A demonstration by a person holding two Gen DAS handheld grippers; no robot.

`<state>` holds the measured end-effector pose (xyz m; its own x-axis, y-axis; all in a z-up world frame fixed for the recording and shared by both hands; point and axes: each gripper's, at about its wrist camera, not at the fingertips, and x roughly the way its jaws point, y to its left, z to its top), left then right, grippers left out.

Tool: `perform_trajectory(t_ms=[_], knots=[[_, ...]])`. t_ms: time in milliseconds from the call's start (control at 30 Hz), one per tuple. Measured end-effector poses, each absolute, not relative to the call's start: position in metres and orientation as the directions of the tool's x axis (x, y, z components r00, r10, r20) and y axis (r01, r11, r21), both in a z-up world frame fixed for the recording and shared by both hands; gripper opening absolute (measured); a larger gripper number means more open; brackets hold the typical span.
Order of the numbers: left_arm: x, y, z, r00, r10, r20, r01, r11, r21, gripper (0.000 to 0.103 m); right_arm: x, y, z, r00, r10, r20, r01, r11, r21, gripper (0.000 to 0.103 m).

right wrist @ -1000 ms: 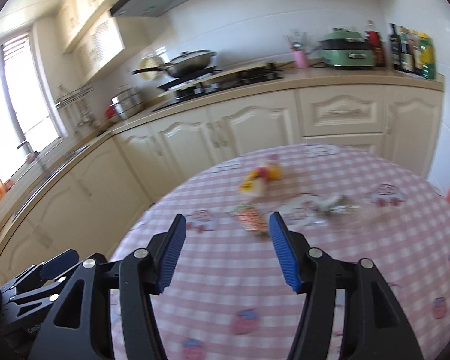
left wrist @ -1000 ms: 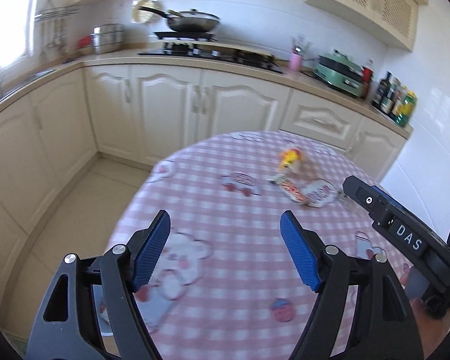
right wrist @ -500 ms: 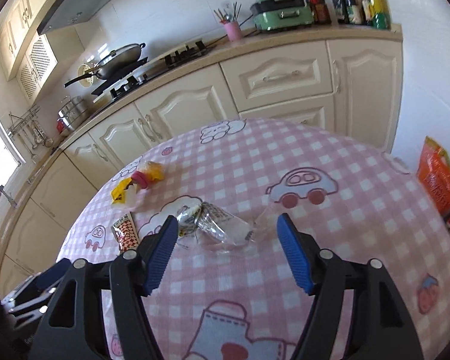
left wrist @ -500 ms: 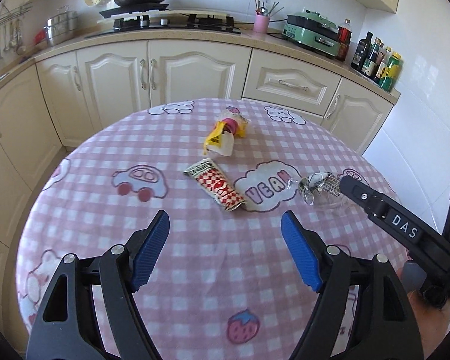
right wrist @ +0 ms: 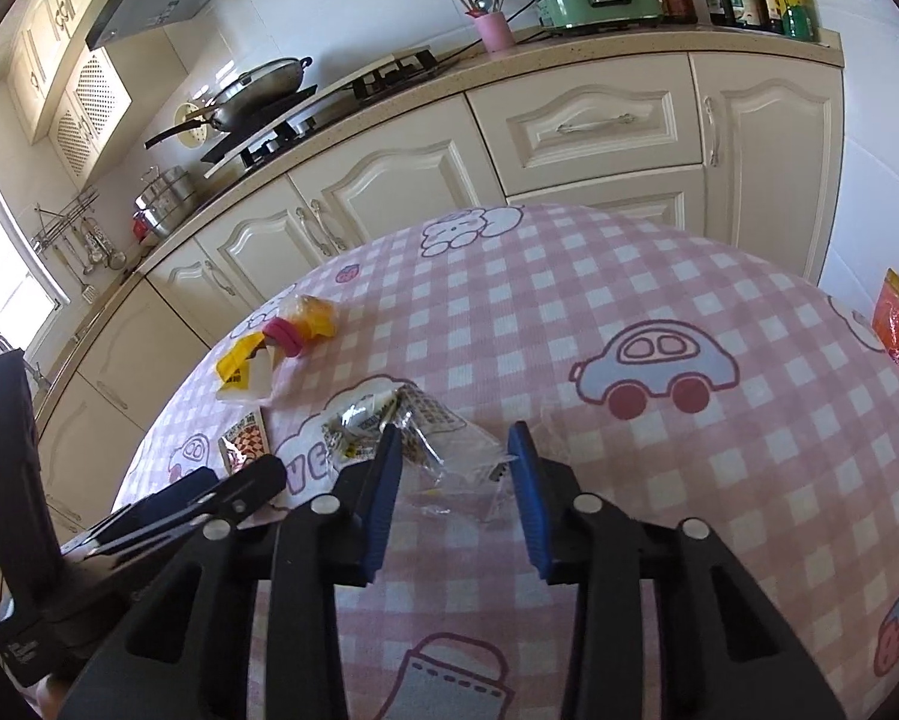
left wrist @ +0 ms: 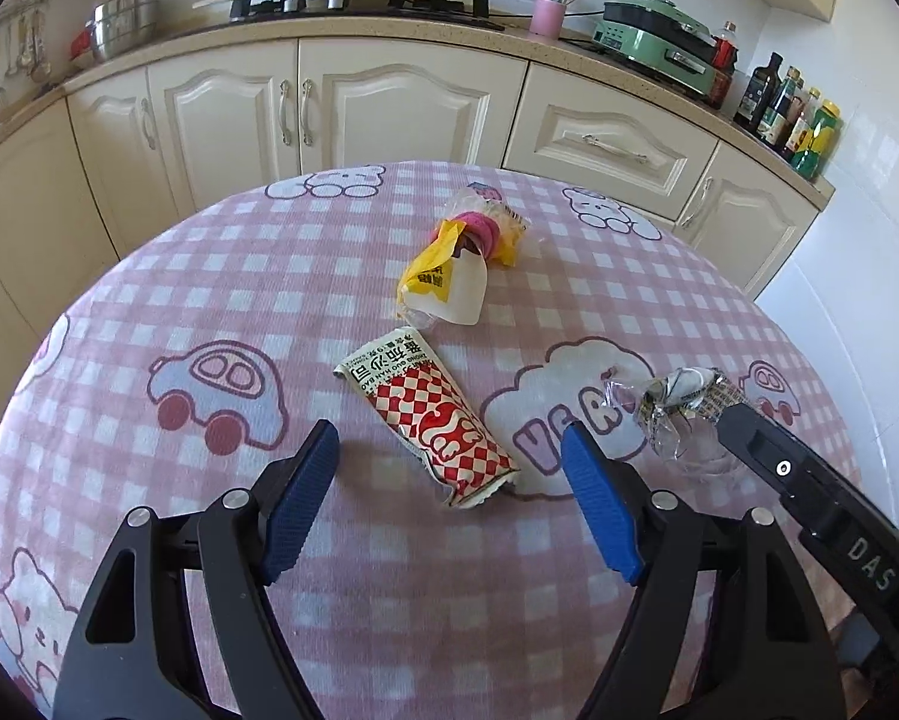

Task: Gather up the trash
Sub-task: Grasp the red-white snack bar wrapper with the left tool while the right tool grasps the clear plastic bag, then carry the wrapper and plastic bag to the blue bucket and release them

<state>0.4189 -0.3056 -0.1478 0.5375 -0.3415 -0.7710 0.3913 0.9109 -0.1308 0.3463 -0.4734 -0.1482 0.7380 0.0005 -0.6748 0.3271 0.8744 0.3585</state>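
1. Nearest me, my right gripper (right wrist: 454, 456) has its ribbed blue pads on either side of the clear crinkled wrapper (right wrist: 449, 462). The jaws are closing; whether the pads press the film yet I cannot tell.
2. My left gripper (left wrist: 449, 450) hangs with its jaws spread and closing, gripping nothing. The red-and-white checkered sachet (left wrist: 431, 420) lies flat just past its tips at 12 o'clock.
3. The round table (left wrist: 149, 276) wears a soft pink gingham cloth printed with cars and bears.
4. Farther off, at 12 o'clock in the left view, lies a yellow-and-white crumpled packet (left wrist: 455, 258) with a pink ring around it.
5. Beyond stand cream panelled cabinets (left wrist: 353, 102), with a dull metal wok (right wrist: 257, 84) and a green cooker (left wrist: 659, 30) on the counter.
6. Against half a second ago, both grippers have sunk closer to the cloth, and the right jaws have narrowed around the clear wrapper.
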Motion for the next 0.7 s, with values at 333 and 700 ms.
perform_trajectory(t_ms=[333,700], knots=[[0.413,-0.285,-0.140,0.535,-0.376,-0.757,0.412,0.898,-0.155,0.015,0.342,-0.460,-0.143,0.746,0.007,-0.666,0.302,0.888,0.348,0.032],[0.388,-0.214,-0.115,0.579,-0.400,-0.710,0.364,0.907,-0.213,0.009,0.341,-0.400,-0.122,0.776,0.078,-0.626,0.194,0.915,0.354,0.032]])
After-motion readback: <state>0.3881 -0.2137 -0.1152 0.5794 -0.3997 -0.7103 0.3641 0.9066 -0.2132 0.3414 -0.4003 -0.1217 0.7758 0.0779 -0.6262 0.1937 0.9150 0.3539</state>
